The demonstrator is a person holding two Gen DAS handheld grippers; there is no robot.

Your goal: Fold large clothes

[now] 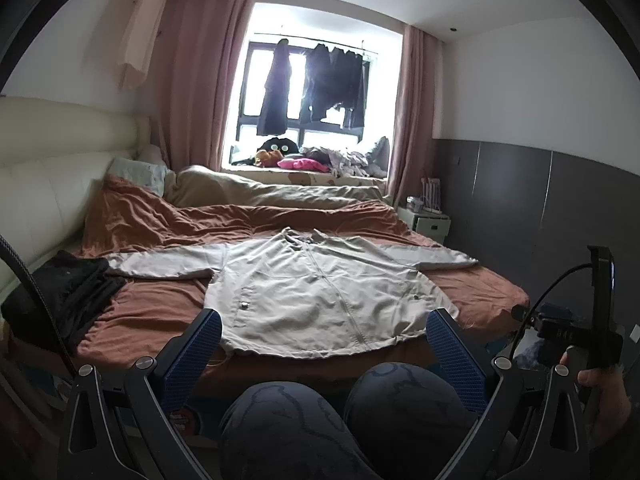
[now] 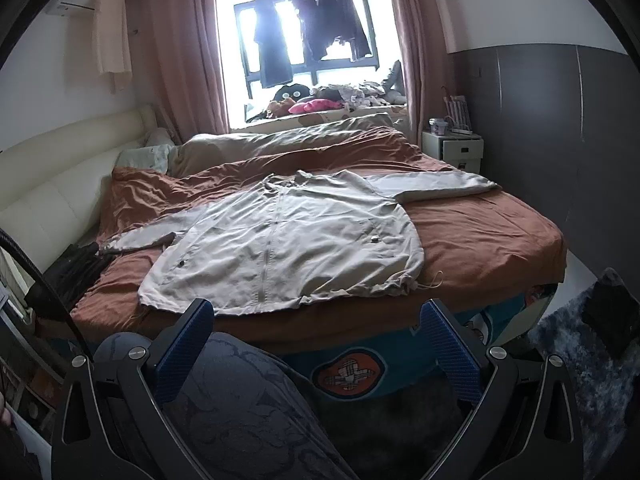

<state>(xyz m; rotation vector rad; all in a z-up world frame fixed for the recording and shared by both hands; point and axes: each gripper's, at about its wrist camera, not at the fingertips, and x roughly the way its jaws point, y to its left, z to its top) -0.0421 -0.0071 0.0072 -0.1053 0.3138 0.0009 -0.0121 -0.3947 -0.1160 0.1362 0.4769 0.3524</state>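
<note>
Jacket spread flat on bed, front up, hem toward near edge, collar toward window; sleeves out to either side; left cuff touching folded garment at headboard side; bunched duvet behind jacket; nightstand beyond bed's right corner; person's knees before bed, between both viewpoints' fingers.

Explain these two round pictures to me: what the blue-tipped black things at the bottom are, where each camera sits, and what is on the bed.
Each picture comes from a fisheye camera mounted on a hand-held two-finger gripper, looking out along its fingers. One view belongs to the left gripper, the other to the right gripper. Both are open and hold nothing. A person sits facing the bed; their knees show below. On the rust-brown bedspread a beige zip-front jacket lies flat, sleeves spread, not yet folded. A dark crumpled garment lies beside its sleeve.
</note>
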